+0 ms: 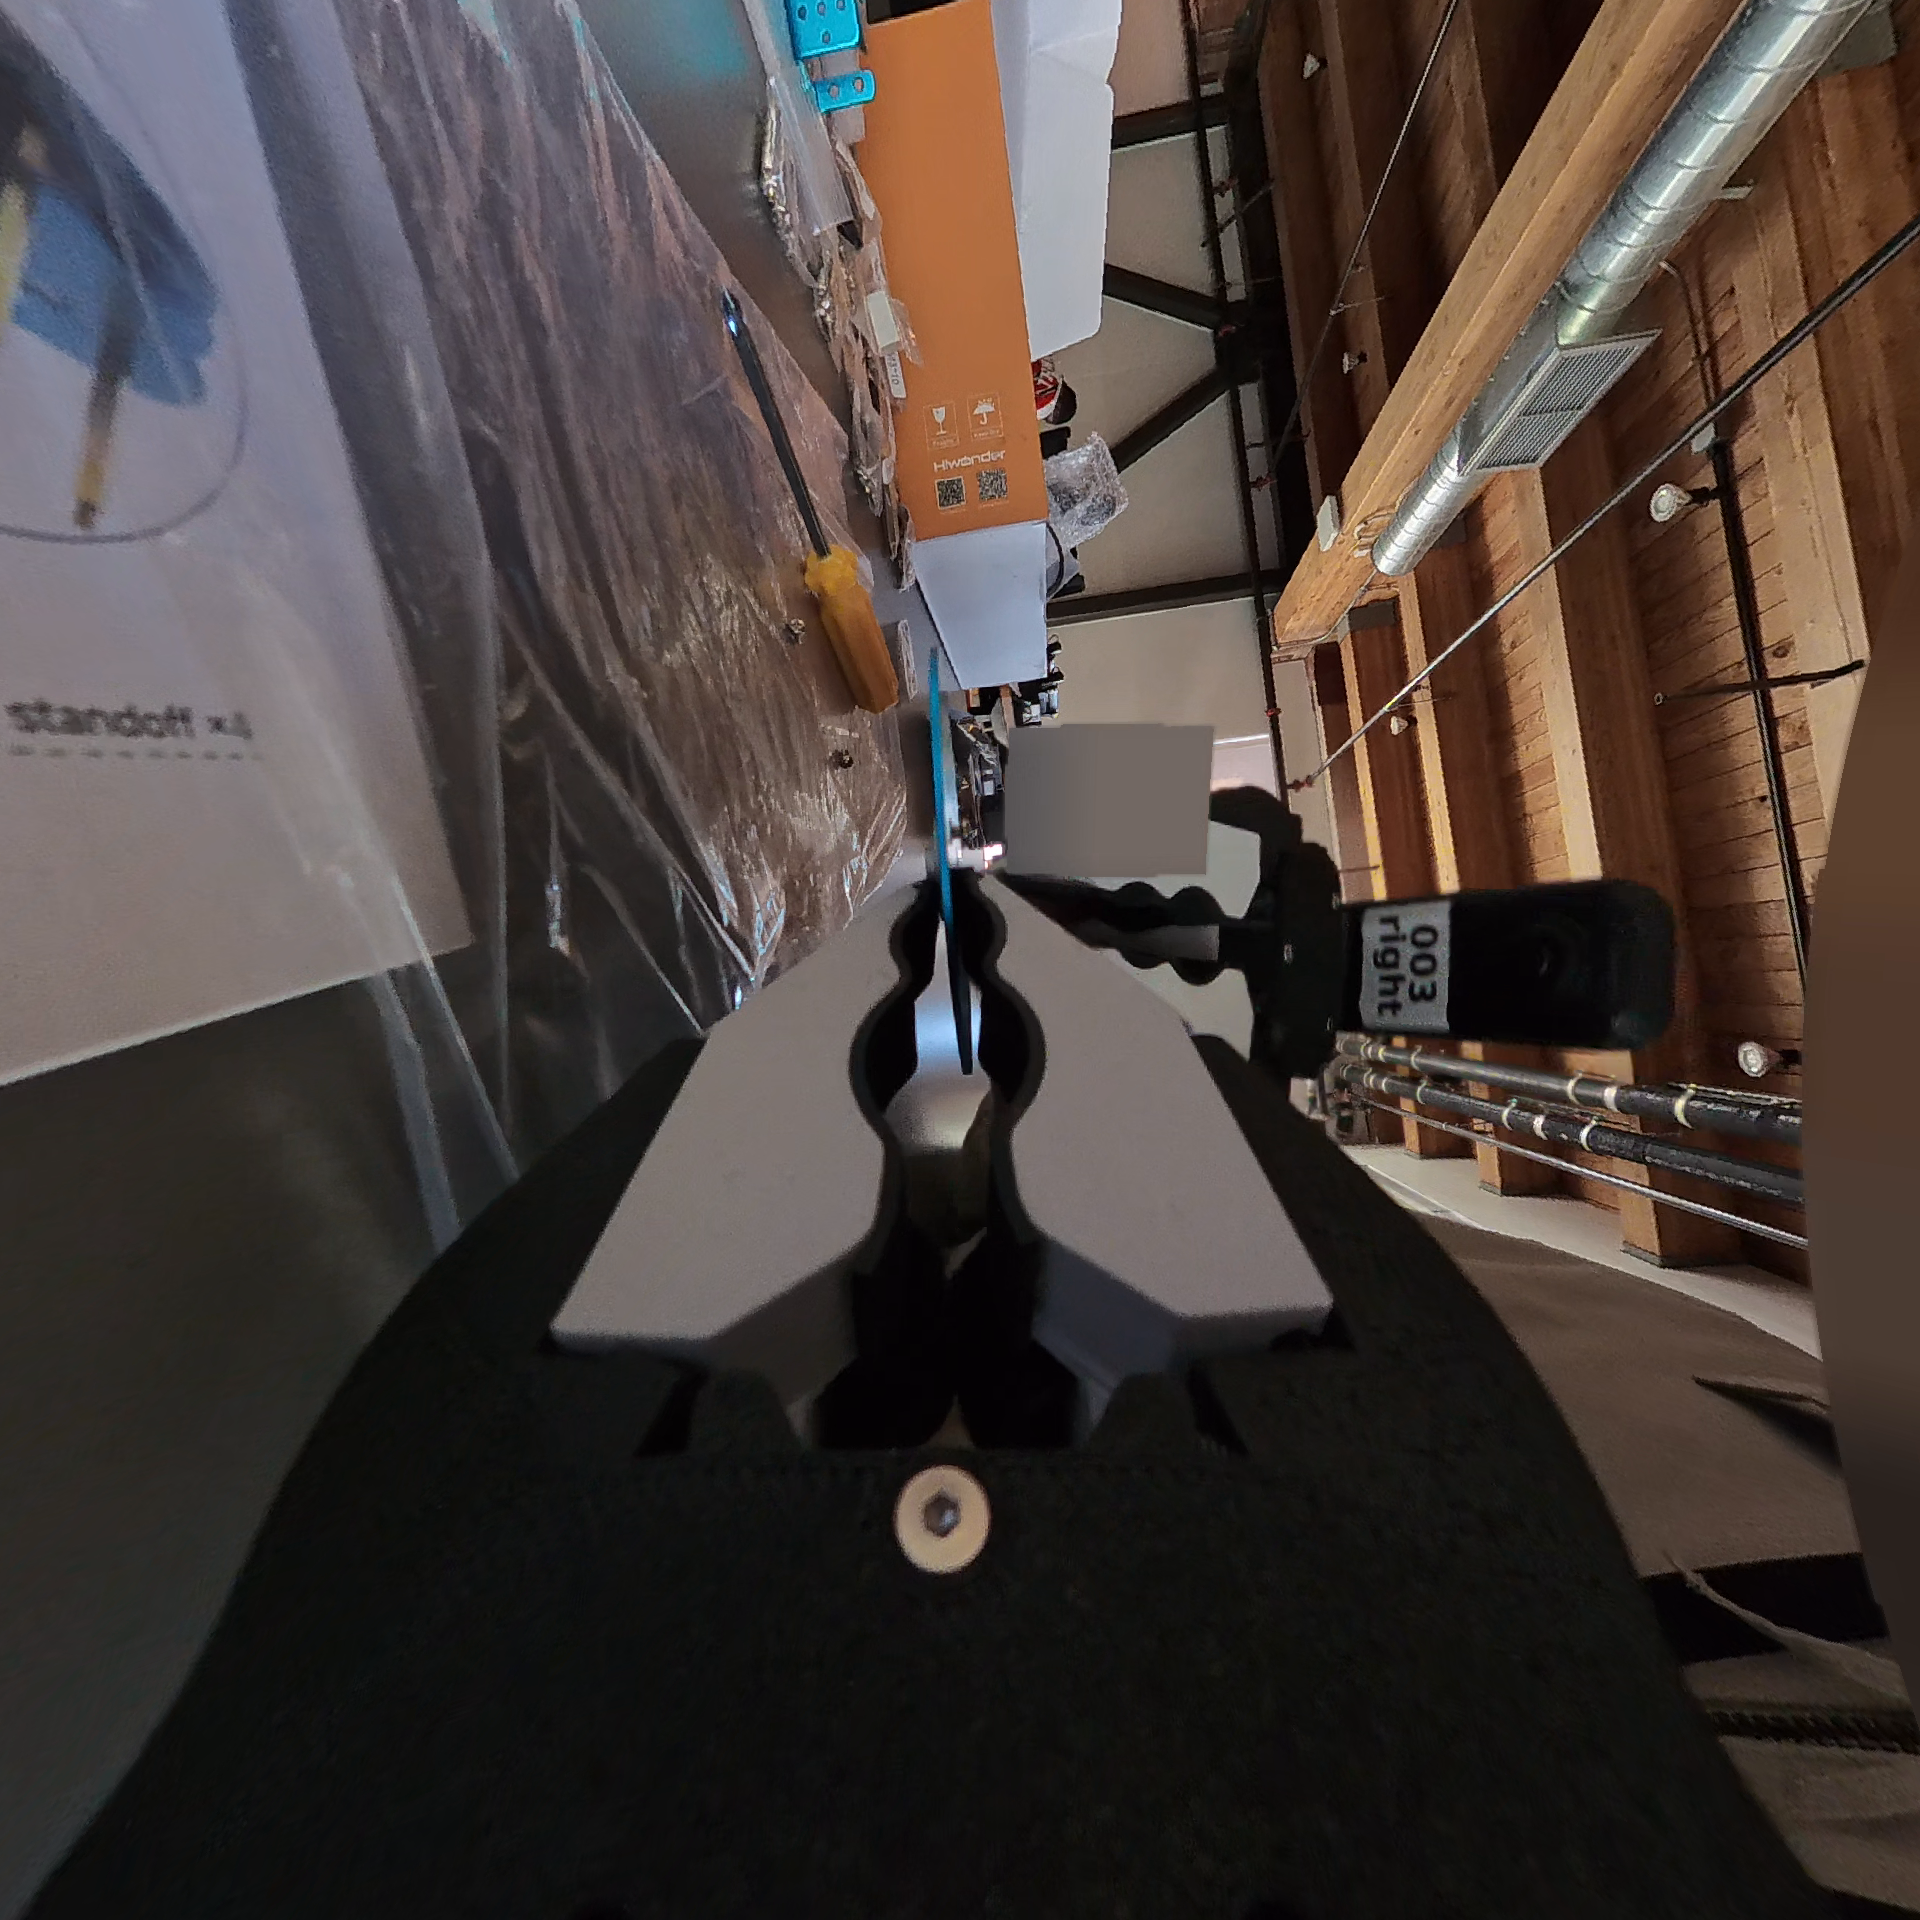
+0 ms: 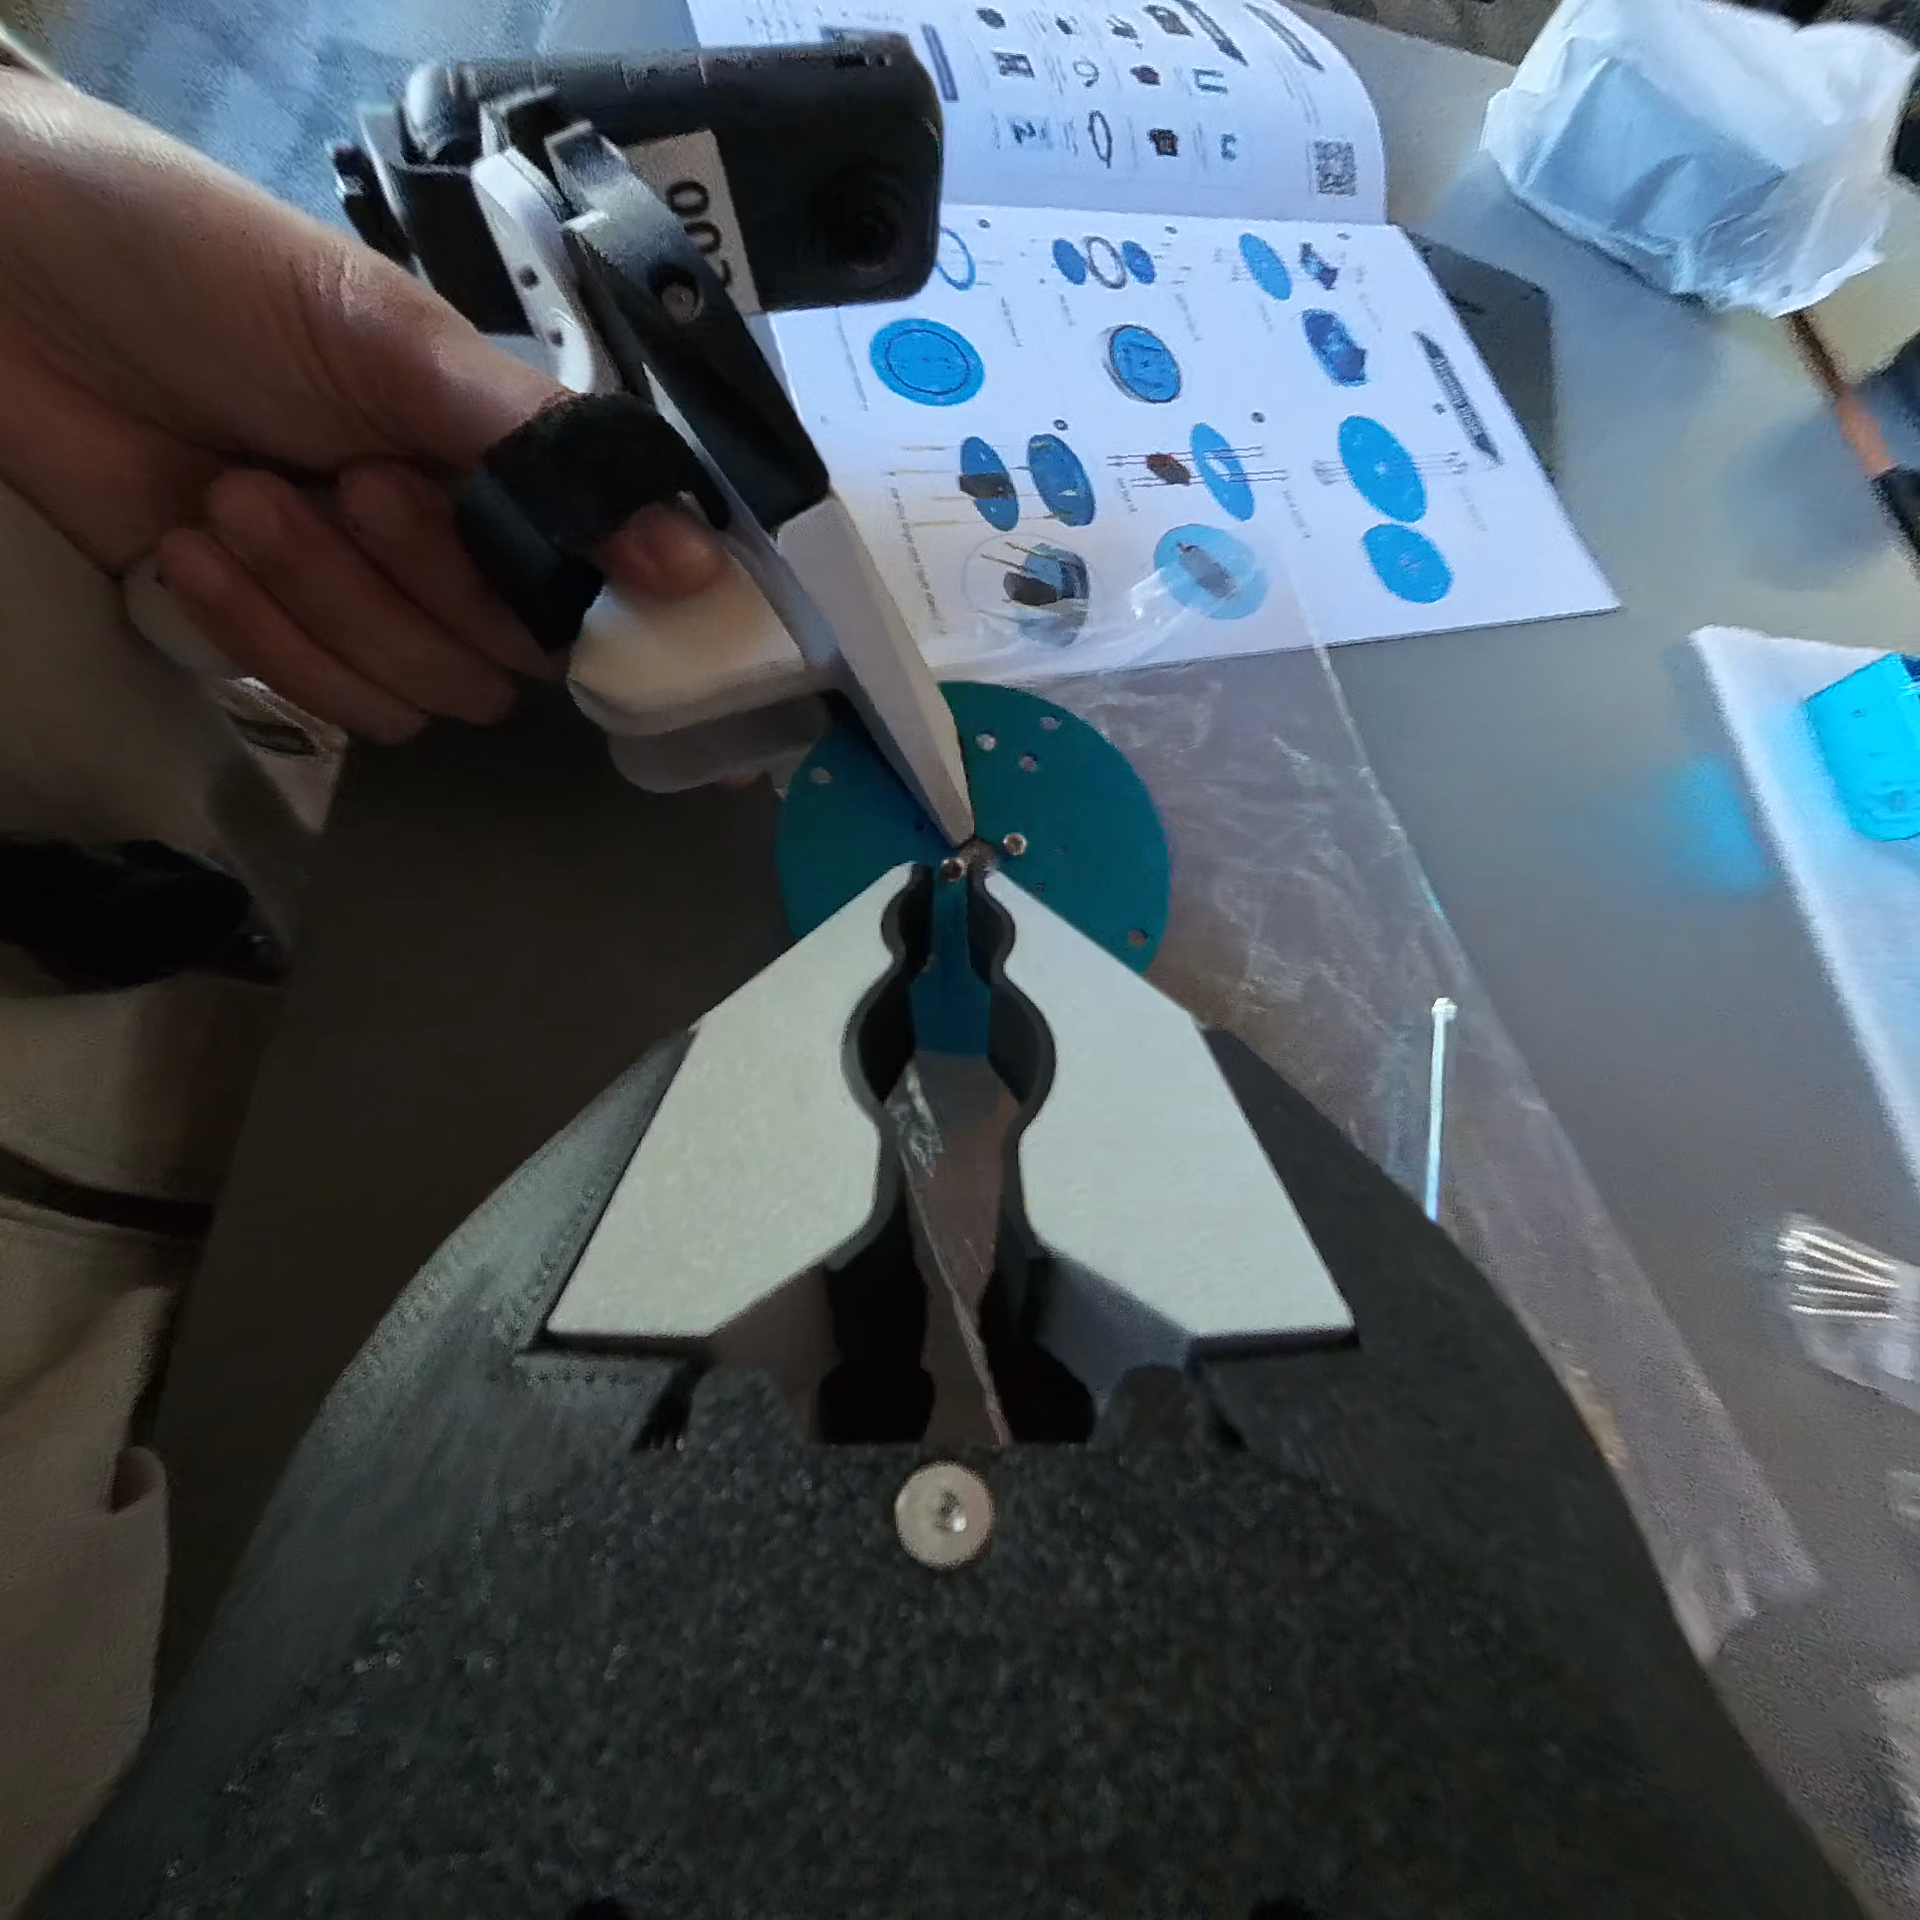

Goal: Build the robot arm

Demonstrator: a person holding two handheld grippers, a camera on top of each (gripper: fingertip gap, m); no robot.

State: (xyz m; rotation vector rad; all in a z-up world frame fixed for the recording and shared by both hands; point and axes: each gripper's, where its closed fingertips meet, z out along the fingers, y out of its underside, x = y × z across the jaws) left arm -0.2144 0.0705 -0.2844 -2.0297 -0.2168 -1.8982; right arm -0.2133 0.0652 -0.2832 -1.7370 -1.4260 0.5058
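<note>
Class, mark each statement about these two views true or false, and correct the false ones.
1. The left tool grips the blue disc by its edge. True.
2. The screwdriver has a red handle. False: it is yellow-orange.
3. The booklet lies closed. False: it lies open on the table.
4. The right tool pinches a small screw at the disc. True.

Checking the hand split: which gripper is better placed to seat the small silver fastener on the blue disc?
Right. The right gripper has its tips closed on the silver fastener at the blue disc; the left gripper is shut on the disc's edge, holding it.
</note>
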